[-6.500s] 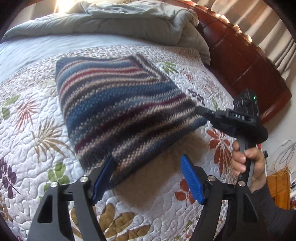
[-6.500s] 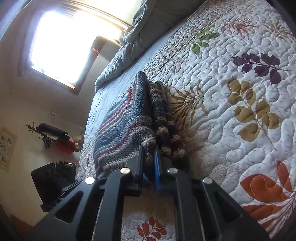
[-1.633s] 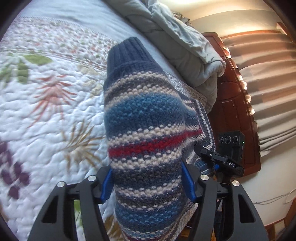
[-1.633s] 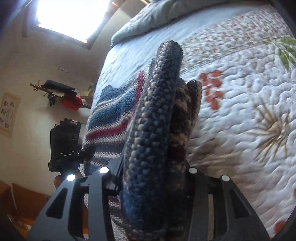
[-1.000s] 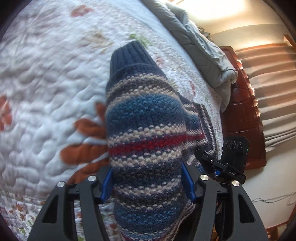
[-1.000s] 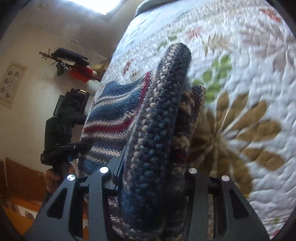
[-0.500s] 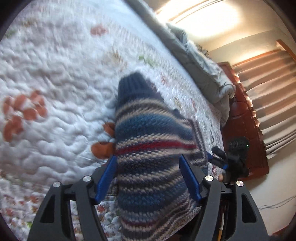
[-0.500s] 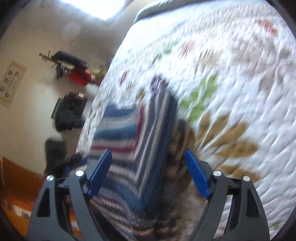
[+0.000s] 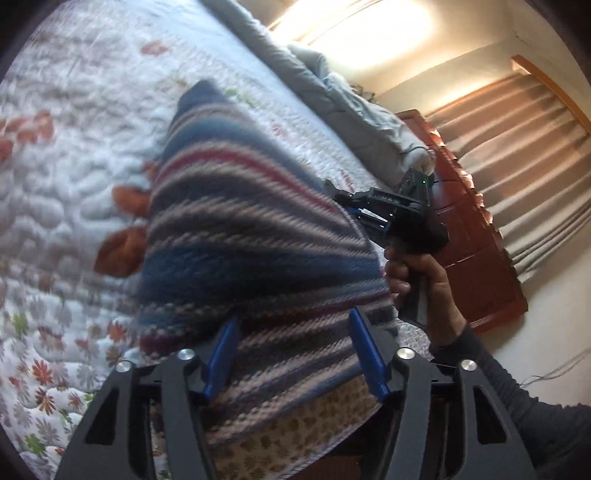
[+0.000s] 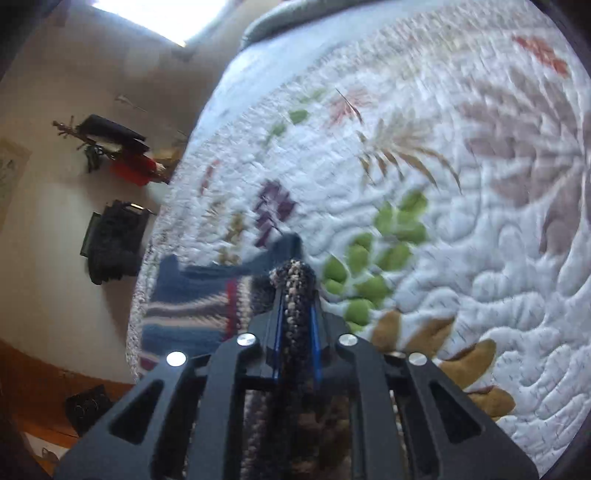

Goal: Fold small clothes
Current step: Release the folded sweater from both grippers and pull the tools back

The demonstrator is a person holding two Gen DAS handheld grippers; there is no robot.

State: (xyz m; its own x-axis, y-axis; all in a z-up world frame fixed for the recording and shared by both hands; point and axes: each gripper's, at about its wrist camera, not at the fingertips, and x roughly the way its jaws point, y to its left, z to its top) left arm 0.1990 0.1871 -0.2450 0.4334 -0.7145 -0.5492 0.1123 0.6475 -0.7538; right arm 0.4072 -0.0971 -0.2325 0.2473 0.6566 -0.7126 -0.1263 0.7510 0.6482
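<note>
Both grippers had carried the folded striped sweater (image 9: 251, 236) toward the quilt's (image 9: 66, 155) edge. My right gripper (image 10: 294, 317) had just clamped onto its edge; the left gripper's (image 9: 291, 347) jaws, just narrowed, straddled it, grip uncertain. Next, I judged, set it flat.

Light: bright daylight, blown-out glare from window (image 10: 147, 9).
Blur: motion-smeared sweater (image 9: 240, 229), quilt (image 10: 480, 221).
Edges: fisheye bending, dark corners.
</note>
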